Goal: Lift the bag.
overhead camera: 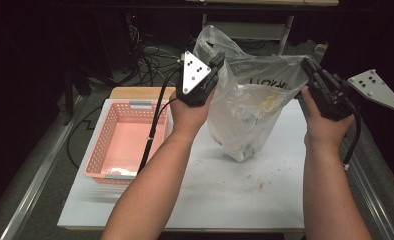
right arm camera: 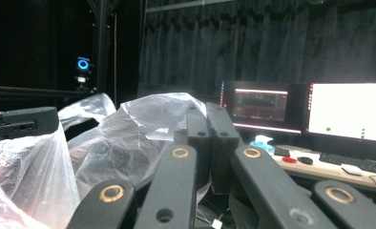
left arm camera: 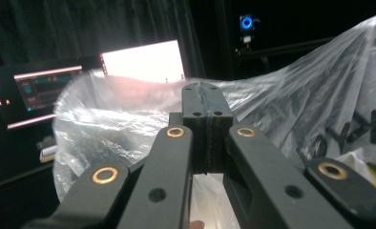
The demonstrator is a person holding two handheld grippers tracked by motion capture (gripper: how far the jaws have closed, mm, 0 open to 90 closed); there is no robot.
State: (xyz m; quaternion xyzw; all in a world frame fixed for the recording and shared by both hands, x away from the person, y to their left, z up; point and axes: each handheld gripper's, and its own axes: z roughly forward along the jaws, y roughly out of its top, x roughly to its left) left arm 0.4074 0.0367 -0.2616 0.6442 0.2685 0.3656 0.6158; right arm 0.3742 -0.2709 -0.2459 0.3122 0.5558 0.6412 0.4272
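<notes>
A clear plastic bag (overhead camera: 250,107) with several items inside hangs above the white table top (overhead camera: 225,195), held by its two top edges. My left gripper (overhead camera: 218,61) is shut on the bag's left rim, and in the left gripper view the film (left arm camera: 129,129) runs out from between the closed jaws of the left gripper (left arm camera: 205,90). My right gripper (overhead camera: 306,65) is shut on the bag's right rim. In the right gripper view the crumpled bag (right arm camera: 133,138) bulges to the left of the right gripper (right arm camera: 206,112), whose jaws are pressed together.
A pink plastic basket (overhead camera: 102,145) stands on the left of the table top, with a wooden board (overhead camera: 135,93) behind it. Black cables (overhead camera: 150,57) lie on the floor beyond. Lit monitors (right arm camera: 348,112) stand on a desk in the dark room.
</notes>
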